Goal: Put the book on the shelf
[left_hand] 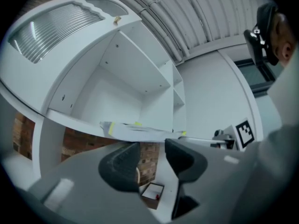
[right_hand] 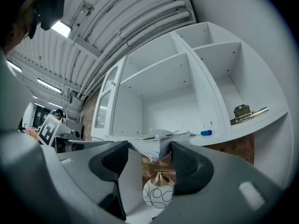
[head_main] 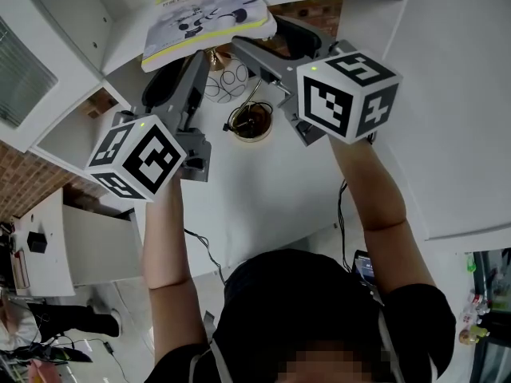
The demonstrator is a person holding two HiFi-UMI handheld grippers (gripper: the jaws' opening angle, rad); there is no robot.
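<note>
Forearms [head_main: 164,246] reach up from the bottom of the head view. Each carries a marker cube [head_main: 142,156] and, beyond it, a gripper raised to the shelf [head_main: 120,42]. The book [head_main: 209,13] lies flat on the lowest board, with its near edge hanging out over the front lip toward both grippers. The task looks nearly done but not finished.

That overhang is the risk, I judge. A push at one corner alone could swing the book round instead of sliding it in. It might then tip off the lip onto the vase [head_main: 226,82] and bowl [head_main: 251,122] on the table below. Its pages fan loose at the near corner, so a jaw nudging there could crumple them rather than move the book. A hard shove could also drive it into the blue cap [right_hand: 206,133] lying near it on the board.

The left gripper [left_hand: 152,148] has its jaws partly apart with nothing between them, and the book's edge sits just above and beyond the tips. The right gripper [right_hand: 149,149] stands wider, and the fanned corner shows between its tips. I see neither pad pressing on it, so it reads as loose, not clamped.
</note>
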